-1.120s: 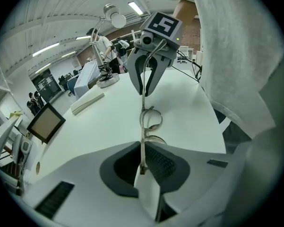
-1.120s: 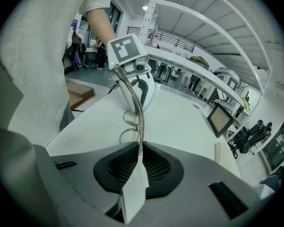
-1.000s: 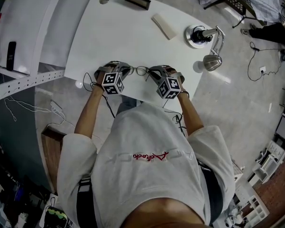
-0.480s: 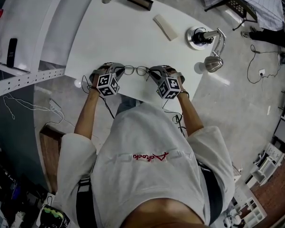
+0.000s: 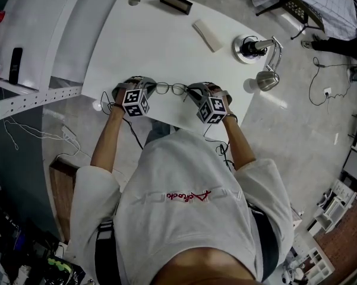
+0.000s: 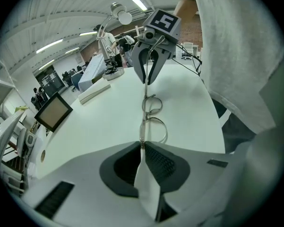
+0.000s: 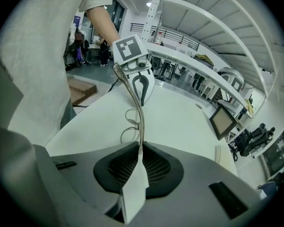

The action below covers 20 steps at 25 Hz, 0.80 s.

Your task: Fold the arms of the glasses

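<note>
Thin wire-rimmed glasses (image 5: 170, 88) hang just above the white table (image 5: 160, 46) near its front edge, stretched between my two grippers. My left gripper (image 5: 145, 88) has the left end of the frame (image 6: 142, 137) between its pads, and its jaws are closing on it. Both lenses (image 6: 153, 122) show just beyond the pads. My right gripper (image 5: 193, 91) is shut on the other end, where a thin metal arm (image 7: 141, 119) runs out of its pads toward the left gripper (image 7: 140, 90). The lenses (image 7: 129, 126) sit beside that arm. From the left gripper view, the right gripper (image 6: 148, 77) faces me.
A desk lamp (image 5: 262, 55) stands at the table's right end. A white oblong block (image 5: 207, 33) and a small dark-framed screen (image 5: 174, 0) lie at the far side, with a round hole (image 5: 134, 0) in the far left corner. The person's body is close behind the front edge.
My left gripper has shifted a little to the left, so the glasses now stretch wider between the two grippers. The right gripper has stayed in place.
</note>
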{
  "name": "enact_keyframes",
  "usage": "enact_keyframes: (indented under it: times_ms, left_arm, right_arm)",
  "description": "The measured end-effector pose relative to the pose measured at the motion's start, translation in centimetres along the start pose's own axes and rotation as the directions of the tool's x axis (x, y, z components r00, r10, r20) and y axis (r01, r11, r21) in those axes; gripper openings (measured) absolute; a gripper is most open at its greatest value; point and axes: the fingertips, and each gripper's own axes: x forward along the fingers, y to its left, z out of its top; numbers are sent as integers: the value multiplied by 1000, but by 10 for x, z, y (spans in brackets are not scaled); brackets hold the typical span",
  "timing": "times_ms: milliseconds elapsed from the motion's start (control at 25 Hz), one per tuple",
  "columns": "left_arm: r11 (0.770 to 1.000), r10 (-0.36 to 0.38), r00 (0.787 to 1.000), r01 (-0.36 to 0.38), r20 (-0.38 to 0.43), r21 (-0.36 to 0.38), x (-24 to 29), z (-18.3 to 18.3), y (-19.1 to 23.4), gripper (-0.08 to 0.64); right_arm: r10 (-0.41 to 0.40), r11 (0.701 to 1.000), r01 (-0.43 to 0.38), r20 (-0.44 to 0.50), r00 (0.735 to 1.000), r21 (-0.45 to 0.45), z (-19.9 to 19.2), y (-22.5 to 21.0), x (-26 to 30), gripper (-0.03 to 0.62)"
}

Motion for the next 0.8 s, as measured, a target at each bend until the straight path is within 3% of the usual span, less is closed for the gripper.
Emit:
enact_keyframes:
  times_ms: [520,800]
  left_arm:
    - [1000,-24,1000,24,14,0,1,3,-5,57]
    - [1000,-26,999,26,18,18,2,4,-11,57]
  right_arm:
    - [46,998,-47,-11,999,-50,15,0,17,61]
    - [109,988,-114,-53,993,-102,12,8,32,34]
